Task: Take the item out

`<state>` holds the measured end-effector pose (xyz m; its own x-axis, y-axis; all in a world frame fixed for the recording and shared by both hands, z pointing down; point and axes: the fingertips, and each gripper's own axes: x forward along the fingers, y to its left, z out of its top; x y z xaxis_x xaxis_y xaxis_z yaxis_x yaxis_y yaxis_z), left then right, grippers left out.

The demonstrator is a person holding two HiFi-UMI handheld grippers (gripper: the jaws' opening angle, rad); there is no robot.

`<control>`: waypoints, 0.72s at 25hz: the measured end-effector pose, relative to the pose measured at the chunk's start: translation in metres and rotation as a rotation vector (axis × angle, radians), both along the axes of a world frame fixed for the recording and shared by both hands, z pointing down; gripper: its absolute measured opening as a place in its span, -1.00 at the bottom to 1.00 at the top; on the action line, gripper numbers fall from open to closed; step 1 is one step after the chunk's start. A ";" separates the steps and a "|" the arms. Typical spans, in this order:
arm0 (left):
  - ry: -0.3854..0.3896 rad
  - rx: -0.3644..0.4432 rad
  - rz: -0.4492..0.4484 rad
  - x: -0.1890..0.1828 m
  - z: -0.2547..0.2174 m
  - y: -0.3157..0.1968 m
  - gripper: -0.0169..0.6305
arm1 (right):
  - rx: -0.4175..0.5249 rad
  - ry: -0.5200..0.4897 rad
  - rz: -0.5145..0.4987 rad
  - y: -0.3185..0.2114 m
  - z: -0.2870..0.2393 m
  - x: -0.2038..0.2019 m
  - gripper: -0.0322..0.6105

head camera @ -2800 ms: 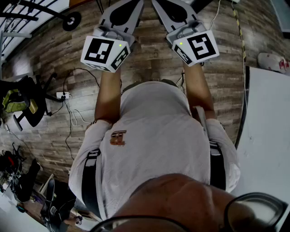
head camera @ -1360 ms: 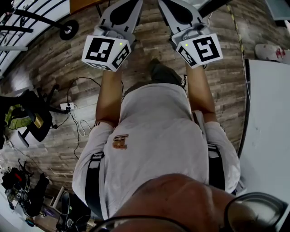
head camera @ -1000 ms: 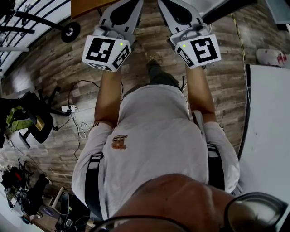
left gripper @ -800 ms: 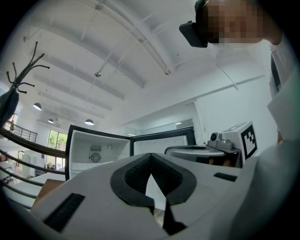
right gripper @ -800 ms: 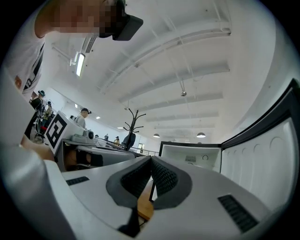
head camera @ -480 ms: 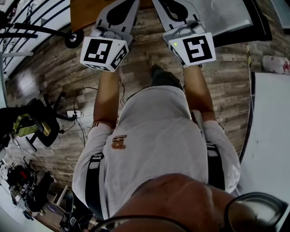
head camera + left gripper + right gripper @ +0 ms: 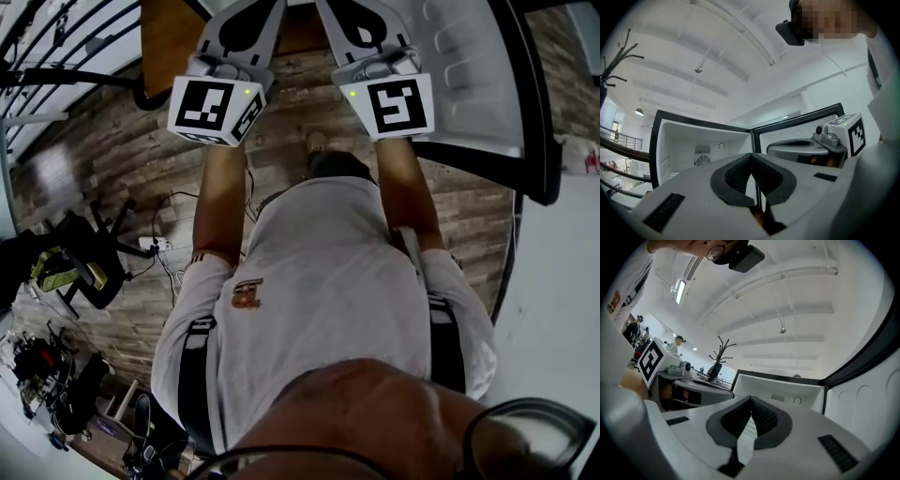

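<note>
Both tools, left gripper [image 7: 751, 155] and right gripper [image 7: 751, 399], pressed together, empty, aimed at open fridge [image 7: 686, 140], 12 o'clock. Item not visible. Advice: clear door [image 7: 469, 84] at 2 o'clock, find item, spread jaws before reaching.

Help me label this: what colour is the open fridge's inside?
The fridge interior is white, edged in black; best seen in the left gripper view.

Head looks down; gripper views share fridge [image 7: 693, 140].
</note>
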<state>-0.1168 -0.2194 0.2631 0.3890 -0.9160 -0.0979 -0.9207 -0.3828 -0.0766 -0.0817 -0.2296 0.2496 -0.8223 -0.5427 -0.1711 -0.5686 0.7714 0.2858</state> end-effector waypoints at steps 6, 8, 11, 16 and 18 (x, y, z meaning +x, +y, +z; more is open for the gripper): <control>-0.019 -0.002 -0.013 -0.009 0.012 -0.065 -0.89 | 0.034 0.073 0.043 -0.065 0.014 -0.007 -0.79; -0.028 -0.010 -0.016 -0.010 0.017 -0.082 -0.89 | 0.031 0.091 0.050 -0.081 0.020 -0.009 -0.79; -0.057 -0.017 -0.015 -0.004 0.022 -0.099 -0.89 | 0.022 0.113 0.070 -0.099 0.028 -0.005 -0.79; -0.130 -0.025 -0.016 -0.012 0.027 -0.121 -0.89 | 0.025 0.192 0.118 -0.120 0.036 -0.009 -0.79; -0.186 -0.016 -0.008 -0.013 0.027 -0.128 -0.89 | 0.032 0.226 0.147 -0.126 0.037 -0.010 -0.79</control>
<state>-0.1300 -0.3478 0.2897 0.3915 -0.9201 -0.0106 -0.8943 -0.3778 -0.2398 -0.0912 -0.3559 0.2865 -0.7543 -0.6564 -0.0111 -0.5929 0.6740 0.4407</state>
